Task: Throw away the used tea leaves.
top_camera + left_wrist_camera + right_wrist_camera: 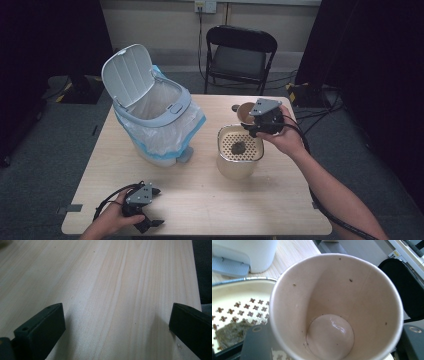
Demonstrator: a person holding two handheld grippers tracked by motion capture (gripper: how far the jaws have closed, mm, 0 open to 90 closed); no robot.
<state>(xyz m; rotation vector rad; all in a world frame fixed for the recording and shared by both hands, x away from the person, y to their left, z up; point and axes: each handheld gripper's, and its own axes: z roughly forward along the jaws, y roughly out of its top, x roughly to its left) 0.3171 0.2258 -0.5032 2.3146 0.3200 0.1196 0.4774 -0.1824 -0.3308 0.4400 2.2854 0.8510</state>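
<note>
My right gripper (251, 123) is shut on a paper cup (245, 112) and holds it tipped on its side just above the far rim of a cream strainer bowl (223, 136). In the right gripper view the cup (332, 297) is empty, with a few dark specks inside, and the right gripper (334, 342) has a jaw on either side of it. A dark soggy lump (239, 147) lies on the bowl's perforated insert (239, 307). My left gripper (155, 207) rests open on the table's front left, nothing between its jaws; the left gripper (117, 322) faces bare wood.
A white pedal bin (150, 120) with its lid (127, 75) up and a plastic liner stands at the table's back left; its pedal (229, 266) points toward the bowl. A black chair (240, 52) stands beyond the wooden table (200, 200).
</note>
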